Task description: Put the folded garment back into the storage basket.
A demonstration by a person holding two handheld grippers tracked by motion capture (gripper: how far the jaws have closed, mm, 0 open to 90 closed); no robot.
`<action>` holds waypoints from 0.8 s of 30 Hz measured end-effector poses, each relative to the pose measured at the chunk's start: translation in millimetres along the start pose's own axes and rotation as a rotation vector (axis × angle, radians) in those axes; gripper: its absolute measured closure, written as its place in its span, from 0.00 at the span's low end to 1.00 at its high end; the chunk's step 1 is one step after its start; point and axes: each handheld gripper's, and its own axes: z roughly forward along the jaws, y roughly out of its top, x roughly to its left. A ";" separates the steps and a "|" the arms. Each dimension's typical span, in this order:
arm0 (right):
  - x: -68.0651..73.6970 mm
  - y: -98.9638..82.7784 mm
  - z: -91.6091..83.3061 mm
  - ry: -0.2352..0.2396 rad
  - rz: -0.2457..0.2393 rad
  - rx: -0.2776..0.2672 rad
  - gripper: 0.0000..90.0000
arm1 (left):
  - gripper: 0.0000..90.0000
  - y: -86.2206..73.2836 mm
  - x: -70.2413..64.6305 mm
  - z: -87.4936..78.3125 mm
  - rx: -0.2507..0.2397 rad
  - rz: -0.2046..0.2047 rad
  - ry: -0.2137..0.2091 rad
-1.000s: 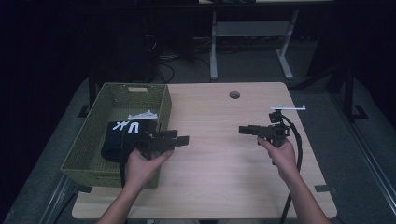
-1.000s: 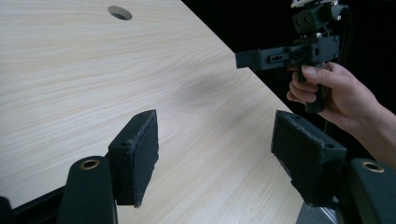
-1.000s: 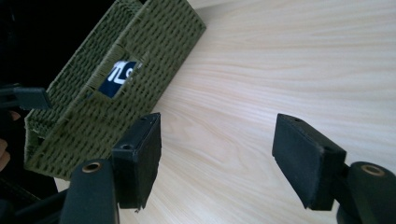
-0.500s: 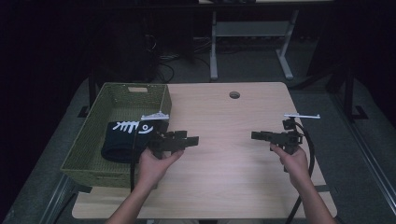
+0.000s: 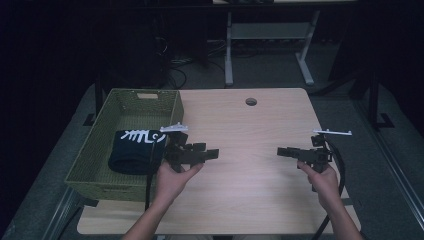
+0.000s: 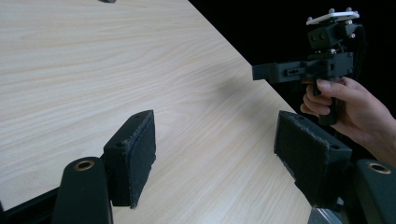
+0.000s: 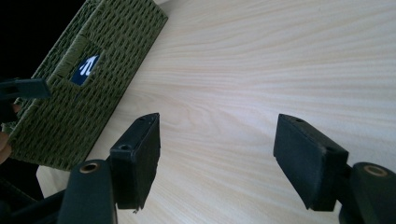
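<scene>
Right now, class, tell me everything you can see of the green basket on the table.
The green basket is rectangular and open-topped, seemingly woven, with a handle slot in its far wall and another in its near side. It stands upright on the left part of the wooden table, overhanging the table's left edge. Inside lies a dark folded cloth with white markings, which peeks through the side slot in the right gripper view. The left hand-held gripper hovers just right of it; whether it touches cannot be told.

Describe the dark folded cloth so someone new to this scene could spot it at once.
Start at the light wooden table and go to the green woven basket along its left edge. Inside, at the end nearer the person, lies the dark navy folded cloth, just left of the left hand-held gripper. Its white fishbone-like print sets it apart; it is the one item visible in the basket.
</scene>
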 end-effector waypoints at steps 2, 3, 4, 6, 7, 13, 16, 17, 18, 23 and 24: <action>-2.3 -3.2 -1.5 -0.004 0.000 0.003 0.35 | 0.32 -2.2 0.8 3.1 0.006 -0.002 -0.001; -3.7 -4.8 -2.0 -0.006 -0.001 0.002 0.35 | 0.32 -3.1 1.2 4.2 0.006 -0.002 0.000; -4.6 -5.7 -2.6 -0.003 0.005 0.007 0.34 | 0.32 -4.1 1.3 5.7 0.005 -0.007 -0.002; -7.0 -8.2 -3.9 -0.008 0.005 0.005 0.34 | 0.32 -5.8 1.8 8.3 0.009 -0.006 -0.002; -7.9 -9.6 -4.8 -0.006 0.009 0.007 0.34 | 0.32 -6.3 1.5 9.7 0.011 -0.007 0.000; -15.0 -18.9 -10.1 -0.012 0.014 0.007 0.34 | 0.32 -8.8 0.1 14.4 0.012 -0.001 0.001; -17.7 -22.1 -13.1 -0.010 0.021 0.002 0.33 | 0.32 -10.7 0.5 15.9 0.009 0.000 0.003; -18.5 -23.4 -14.3 -0.010 0.019 0.001 0.33 | 0.32 -11.6 0.8 16.5 0.008 -0.001 0.006; -19.3 -24.5 -15.5 -0.014 0.021 0.002 0.33 | 0.32 -12.6 1.3 17.0 0.007 -0.003 0.007; -24.7 -31.8 -21.9 -0.018 0.025 -0.006 0.32 | 0.32 -19.7 3.1 22.6 0.004 -0.002 0.019; -25.2 -33.2 -22.6 -0.016 0.024 -0.007 0.32 | 0.32 -21.4 3.2 24.3 0.004 -0.004 0.021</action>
